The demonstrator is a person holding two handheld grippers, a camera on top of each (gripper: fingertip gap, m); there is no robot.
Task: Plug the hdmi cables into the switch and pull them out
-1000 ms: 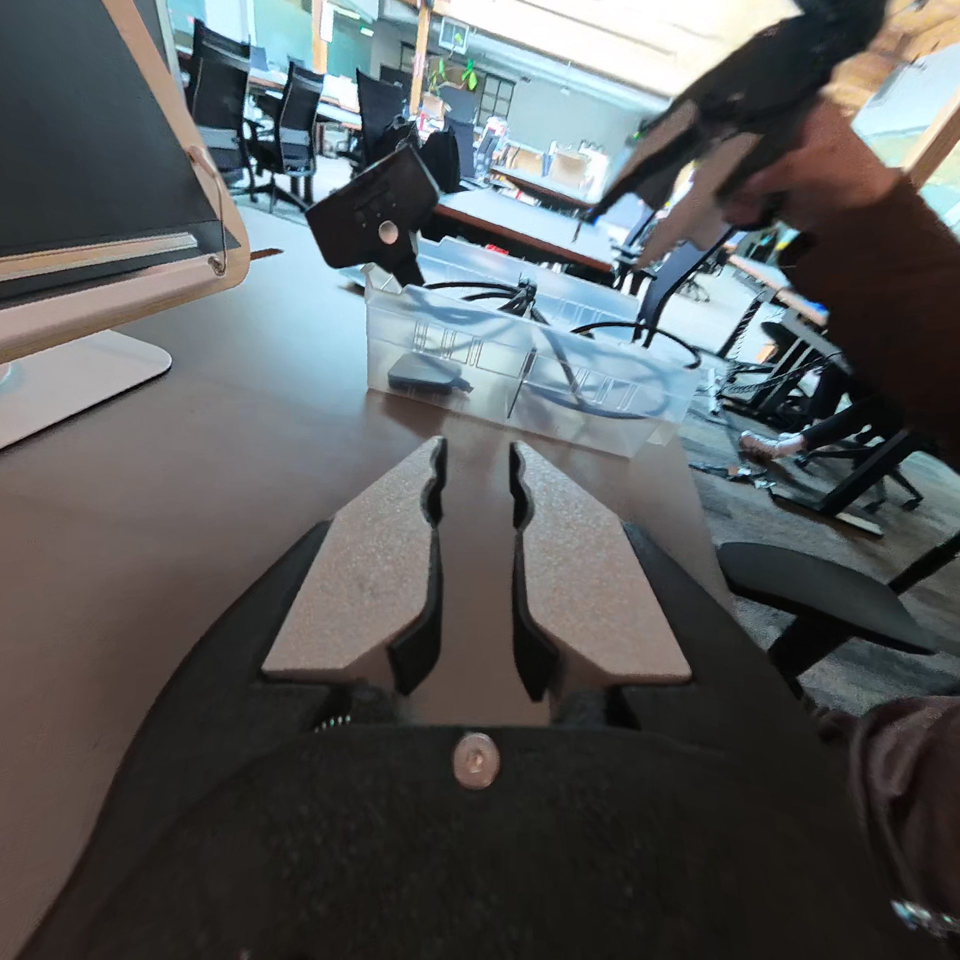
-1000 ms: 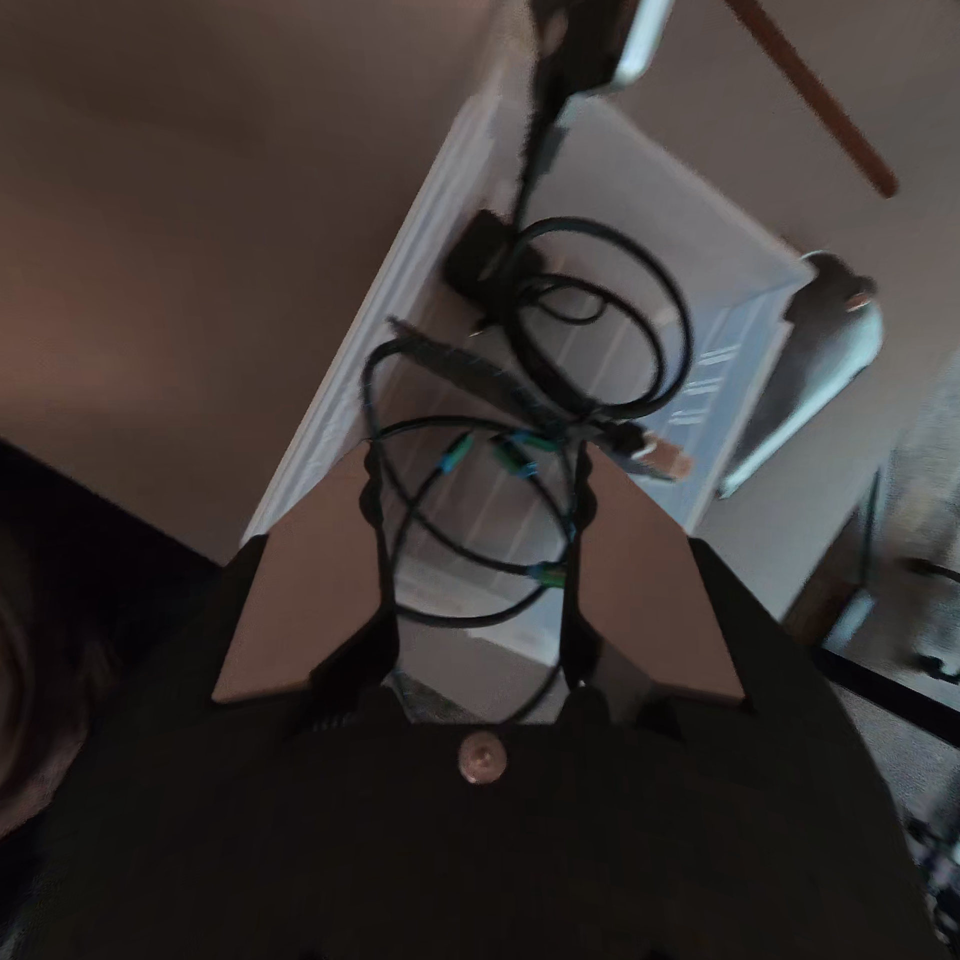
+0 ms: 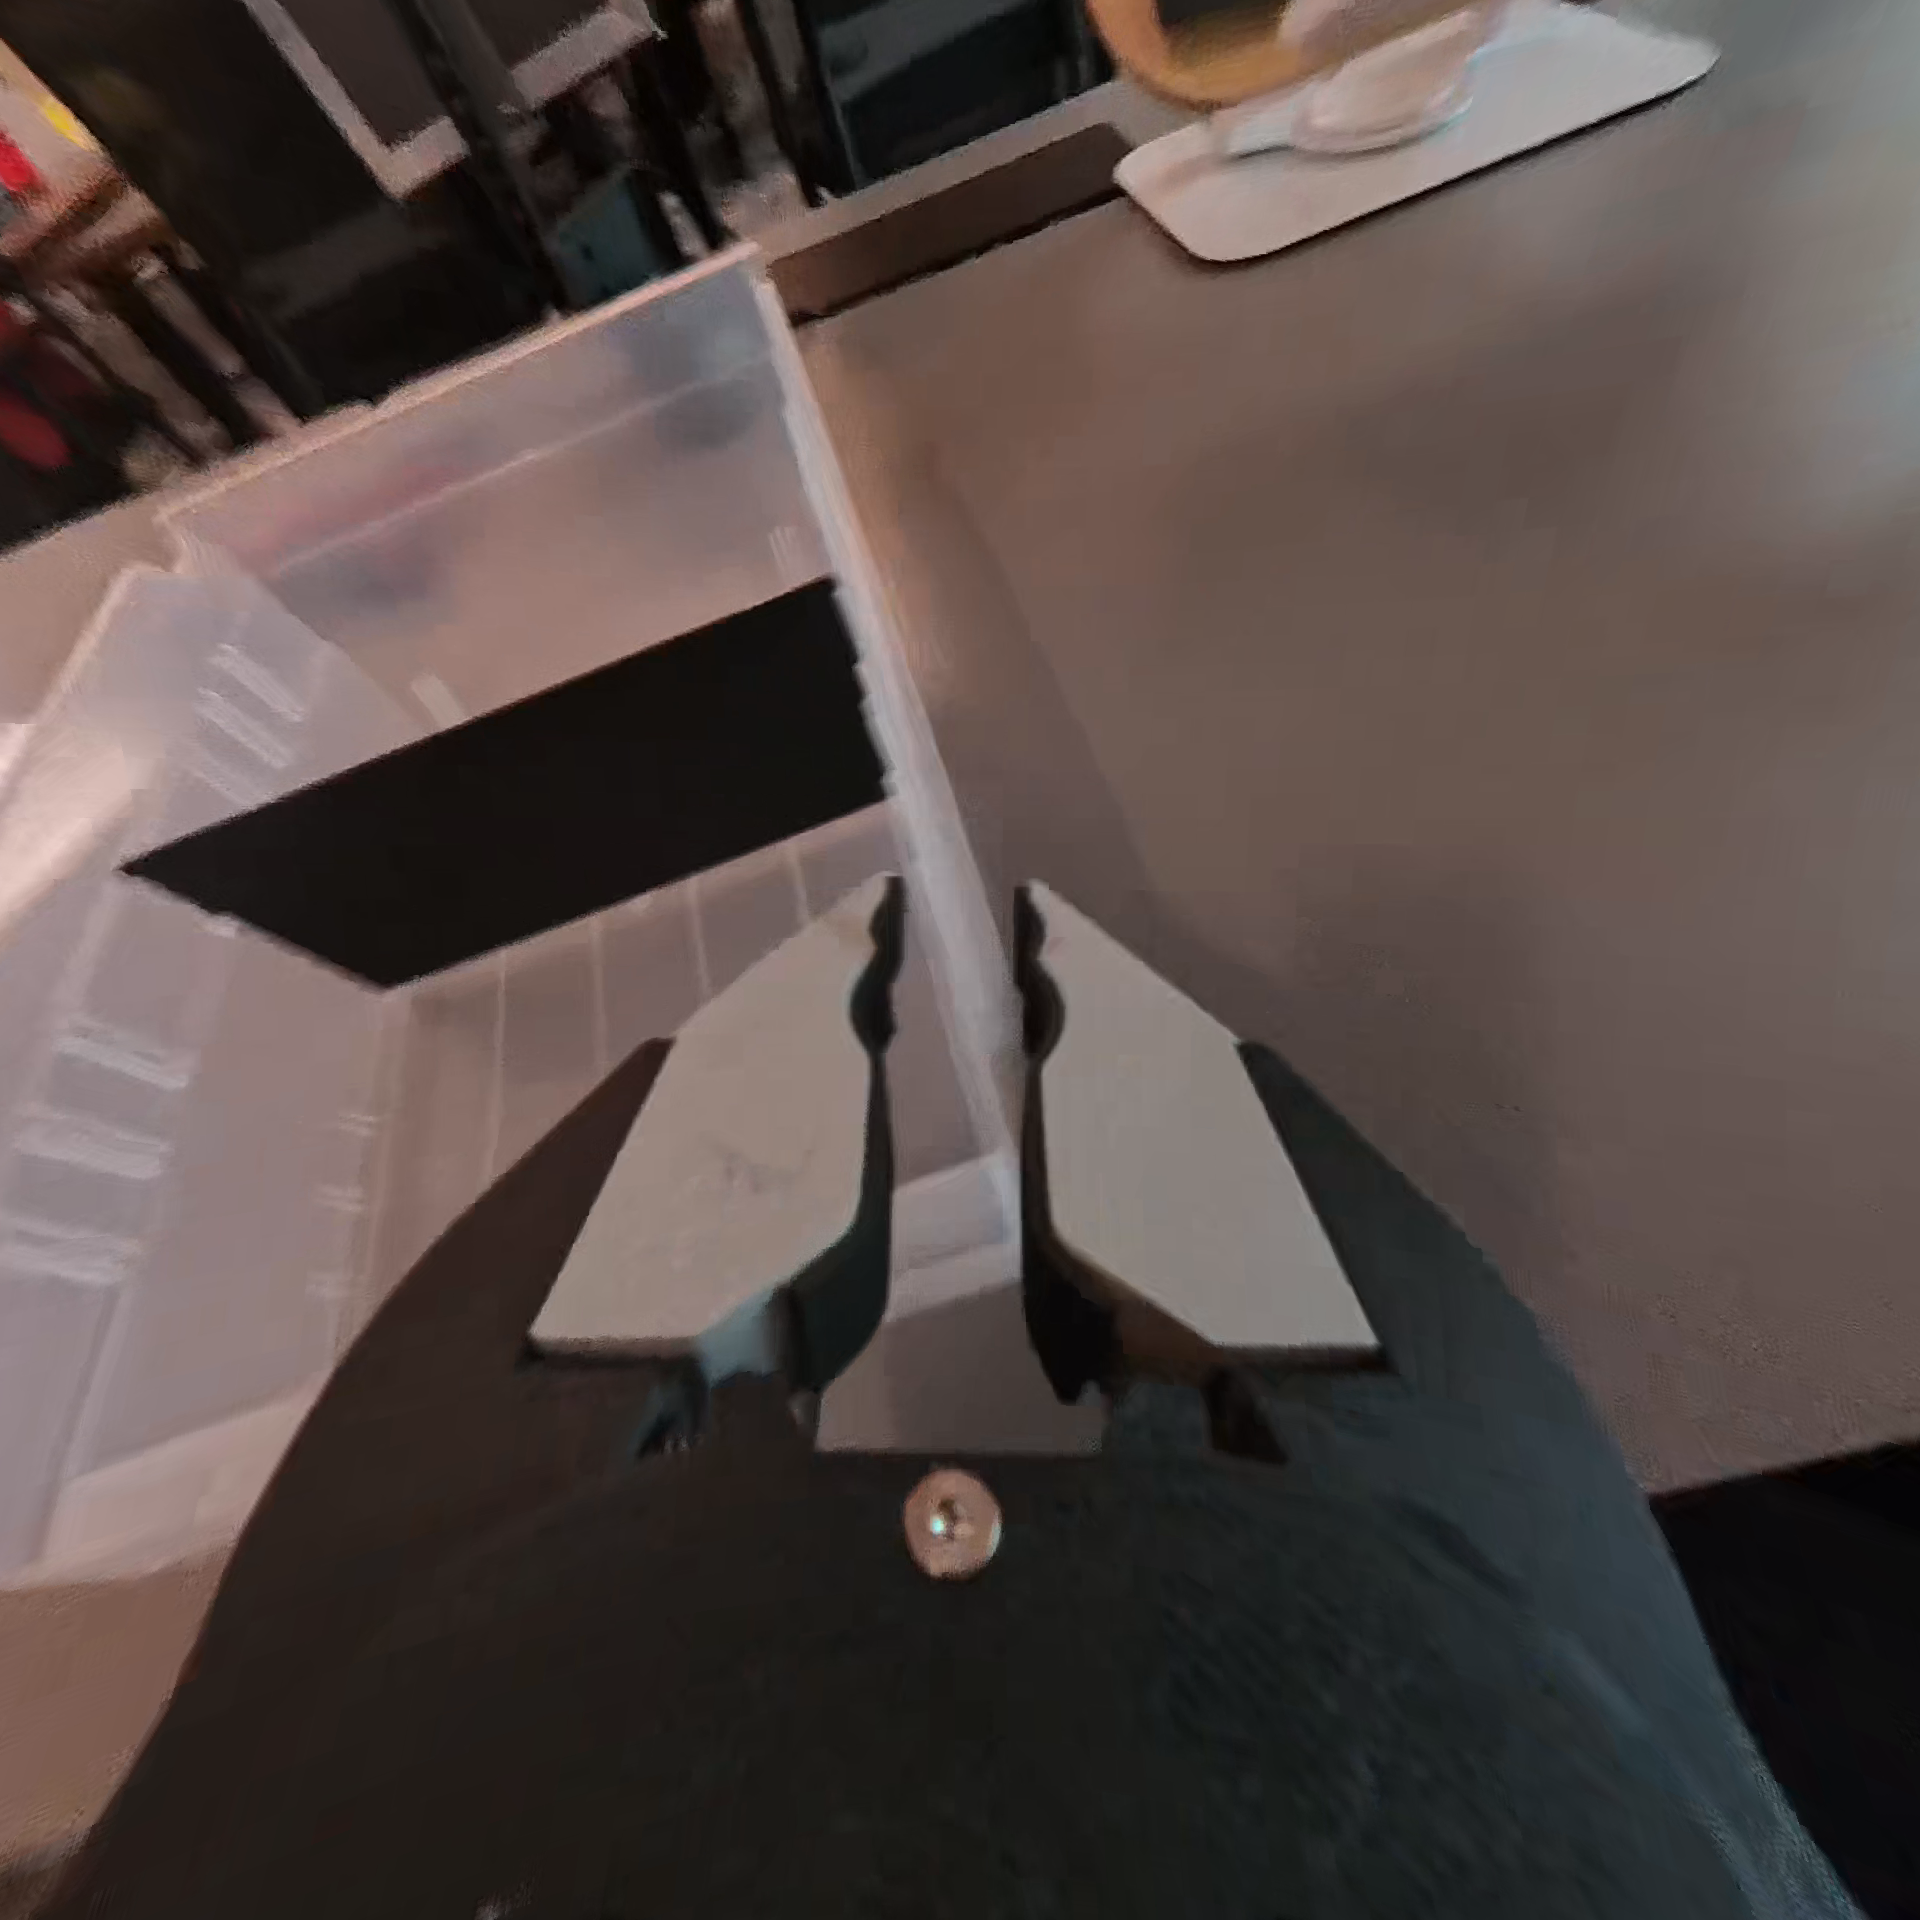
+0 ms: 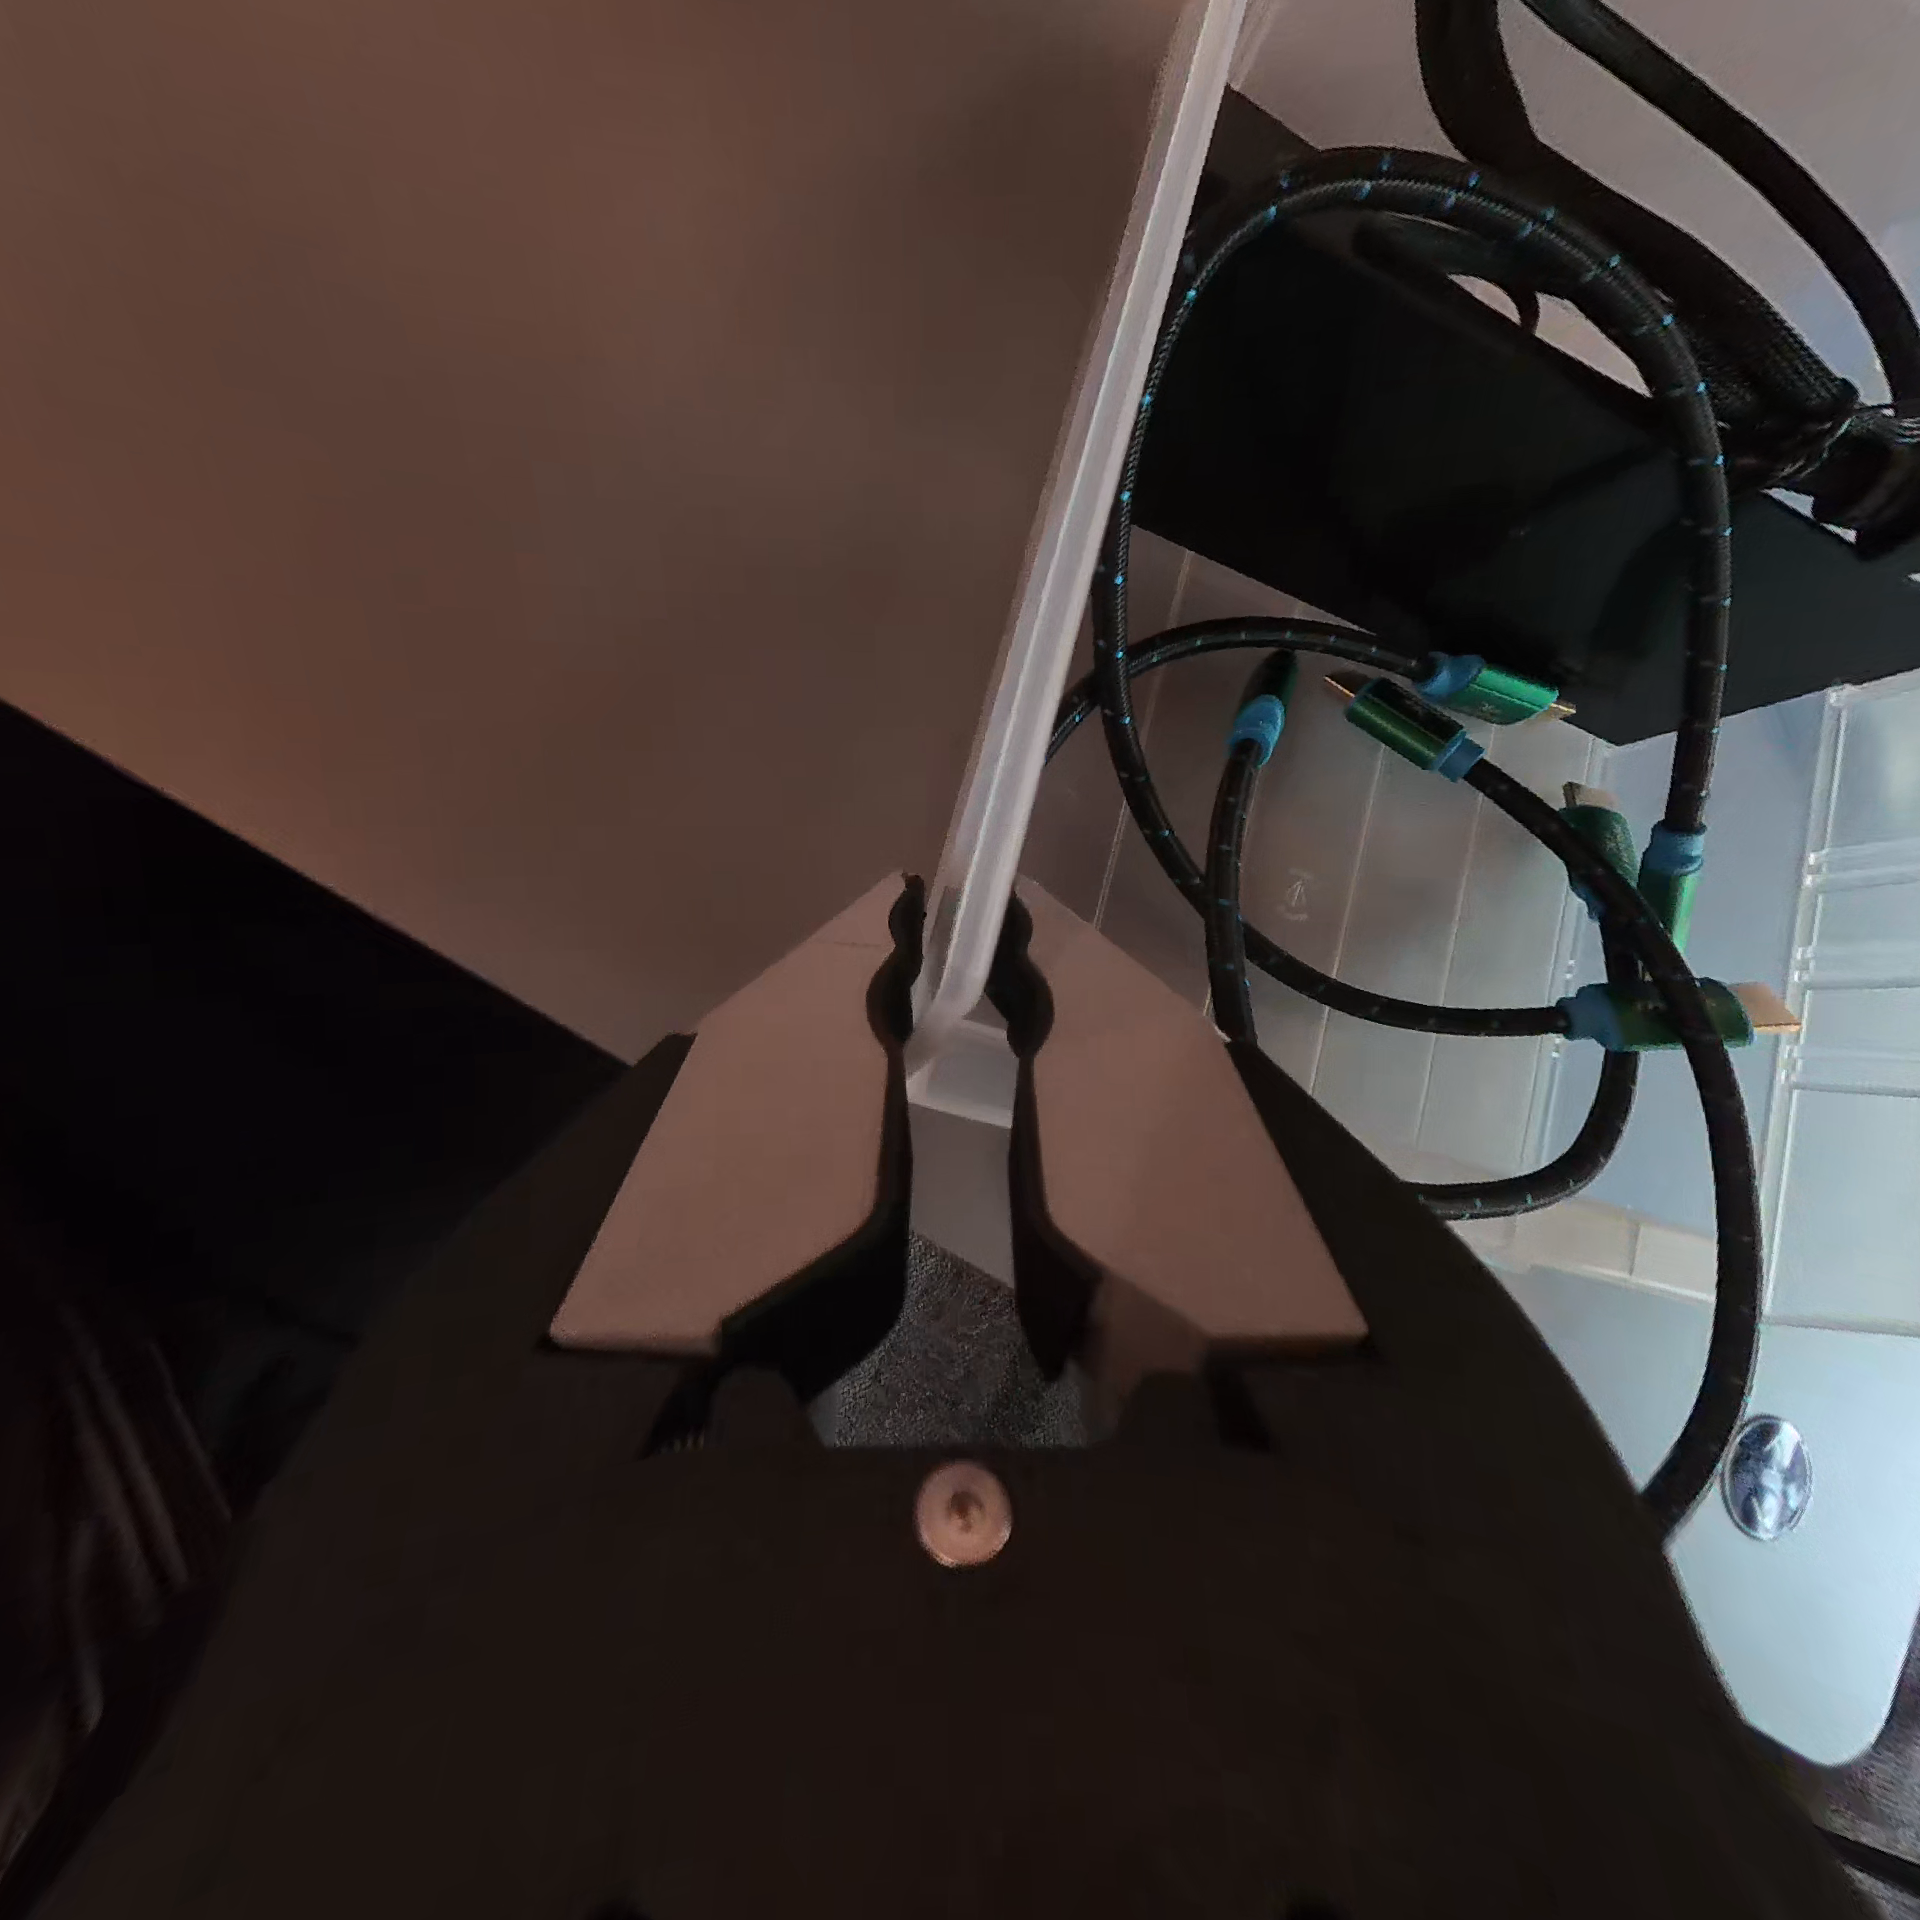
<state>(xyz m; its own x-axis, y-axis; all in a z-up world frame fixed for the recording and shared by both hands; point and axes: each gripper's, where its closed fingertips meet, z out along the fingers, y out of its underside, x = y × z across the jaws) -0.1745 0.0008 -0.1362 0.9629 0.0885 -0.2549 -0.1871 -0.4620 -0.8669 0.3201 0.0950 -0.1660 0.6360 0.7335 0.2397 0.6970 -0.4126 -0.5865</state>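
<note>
Two handheld grippers are closing in on a clear rectangular plastic bin (image 3: 540,520) sitting on a brown matte tabletop (image 3: 1403,727). In the left wrist view, the left gripper (image 3: 956,914) is straddling the bin's long rim, its pale fingers (image 3: 769,1143) standing a narrow gap apart with the translucent wall running between them; whether the pads are actually biting on the plastic cannot be told through the blur. A flat black rectangular switch box (image 3: 520,821) is lying inside the bin at about 10 o'clock from the fingertips, and the white base of a monitor stand (image 3: 1403,135) is resting on the table at 1 o'clock.

In the right wrist view, the right gripper (image 4: 961,914) is pinching the rounded corner of the same bin's rim (image 4: 1081,540), the jaws pressed close against the clear lip. Inside the bin, at 2 to 3 o'clock from the tips, black braided HDMI cables flecked with blue (image 4: 1226,914) are looping loosely, their green metal plugs (image 4: 1496,696) lying free, one just beside the black switch box (image 4: 1403,457) at 1 o'clock. A thicker black cable bundle (image 4: 1558,156) is crossing over the box.
</note>
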